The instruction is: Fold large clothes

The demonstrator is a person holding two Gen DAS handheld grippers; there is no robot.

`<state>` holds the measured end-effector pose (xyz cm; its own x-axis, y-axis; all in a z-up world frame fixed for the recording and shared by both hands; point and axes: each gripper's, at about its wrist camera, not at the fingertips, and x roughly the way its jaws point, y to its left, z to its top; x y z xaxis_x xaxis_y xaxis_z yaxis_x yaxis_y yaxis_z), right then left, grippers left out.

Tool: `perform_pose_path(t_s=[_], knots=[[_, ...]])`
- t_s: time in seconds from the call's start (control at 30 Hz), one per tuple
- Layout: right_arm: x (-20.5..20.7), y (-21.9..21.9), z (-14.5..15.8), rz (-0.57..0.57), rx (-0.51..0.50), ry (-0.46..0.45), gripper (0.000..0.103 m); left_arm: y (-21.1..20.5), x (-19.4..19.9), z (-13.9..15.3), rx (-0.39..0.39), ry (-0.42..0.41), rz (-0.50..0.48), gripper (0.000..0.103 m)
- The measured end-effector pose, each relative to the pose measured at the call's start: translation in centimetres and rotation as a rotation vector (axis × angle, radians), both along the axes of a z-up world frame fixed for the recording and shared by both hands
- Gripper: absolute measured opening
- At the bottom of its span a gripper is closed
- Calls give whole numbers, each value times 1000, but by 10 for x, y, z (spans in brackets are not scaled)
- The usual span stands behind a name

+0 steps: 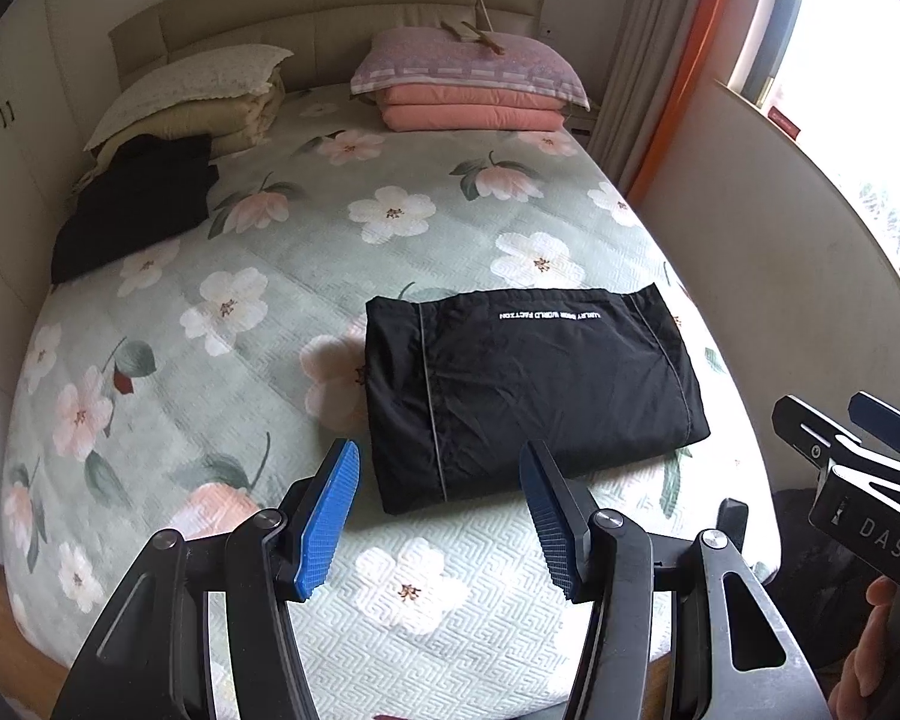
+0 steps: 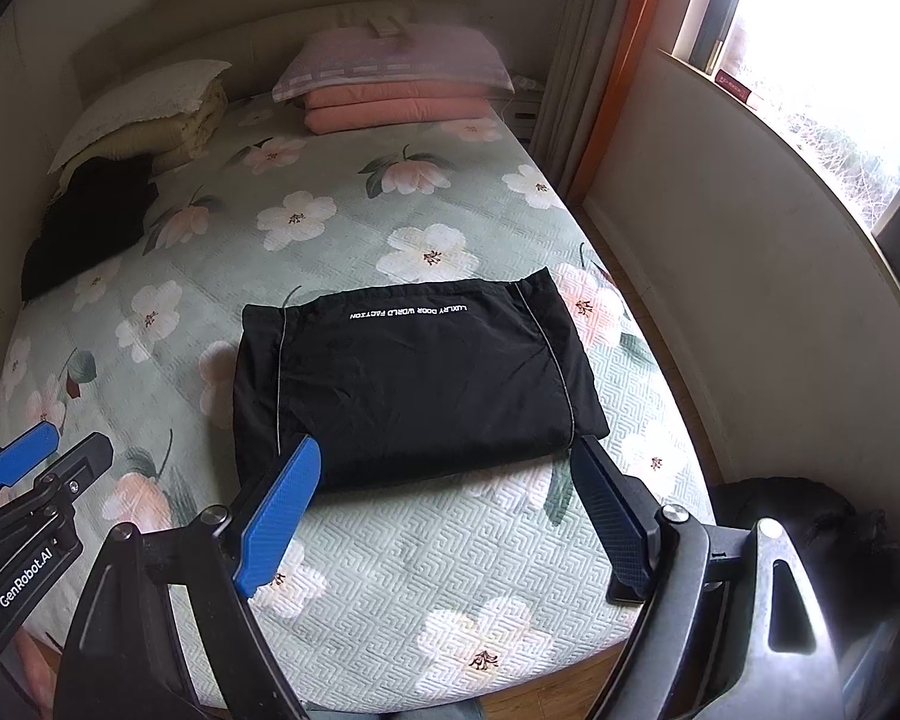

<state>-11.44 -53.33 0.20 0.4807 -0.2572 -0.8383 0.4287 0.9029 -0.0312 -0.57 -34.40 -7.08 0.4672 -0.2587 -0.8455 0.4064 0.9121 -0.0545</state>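
Observation:
A black garment [image 1: 534,384] lies folded into a neat rectangle on the floral bed cover, white lettering along its far edge; it also shows in the right wrist view [image 2: 414,378]. My left gripper [image 1: 441,468] is open and empty, held above the bed just short of the garment's near edge. My right gripper [image 2: 447,462] is open and empty, its fingertips flanking the garment's near edge from above. The right gripper also shows at the right edge of the left wrist view [image 1: 852,438], and the left gripper at the left edge of the right wrist view [image 2: 48,450].
A second black garment [image 1: 132,204] lies folded at the far left of the bed [image 1: 270,276], next to a cream pillow stack [image 1: 198,96]. A pink pillow stack [image 1: 474,84] sits at the headboard. A wall and window [image 2: 810,60] run along the right side.

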Motion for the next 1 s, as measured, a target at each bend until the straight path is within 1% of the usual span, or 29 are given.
perform_pose_path(t_s=[0.1, 0.2, 0.27, 0.3, 0.33, 0.37, 0.4, 0.43, 0.53, 0.7, 0.8, 1.0], knots=[[0, 2, -3, 11, 4, 8, 86, -2, -1, -2, 63, -22, 9, 58], [-4, -1, -6, 14, 26, 10, 86, -8, -2, -5, 104, -3, 9, 58], [-4, -3, -7, 16, 25, 9, 86, -12, -4, -5, 121, -9, 24, 58], [-5, -2, -7, 17, 23, 8, 86, -15, -6, -4, 140, -19, 38, 58], [-6, -4, -8, 18, 20, 9, 86, -18, -7, -3, 177, -29, 62, 58], [-7, -6, -10, 19, 17, 15, 86, -20, -7, -2, 212, -38, 102, 58], [-9, -9, -12, 23, 26, 19, 86, -19, -8, 0, 224, -48, 138, 58], [-10, -11, -13, 33, 41, 21, 86, -18, -10, 3, 217, -52, 166, 58], [-13, -19, -16, 59, 66, 21, 86, -20, -12, 6, 177, -21, 211, 58], [-12, -34, -14, 97, 72, 16, 86, -33, -22, 7, 196, -3, 251, 58], [-10, -43, -13, 112, 85, 10, 86, -38, -27, 10, 179, 18, 269, 58], [-6, -56, -12, 134, 96, 0, 87, -50, -33, 17, 210, -5, 272, 58]])
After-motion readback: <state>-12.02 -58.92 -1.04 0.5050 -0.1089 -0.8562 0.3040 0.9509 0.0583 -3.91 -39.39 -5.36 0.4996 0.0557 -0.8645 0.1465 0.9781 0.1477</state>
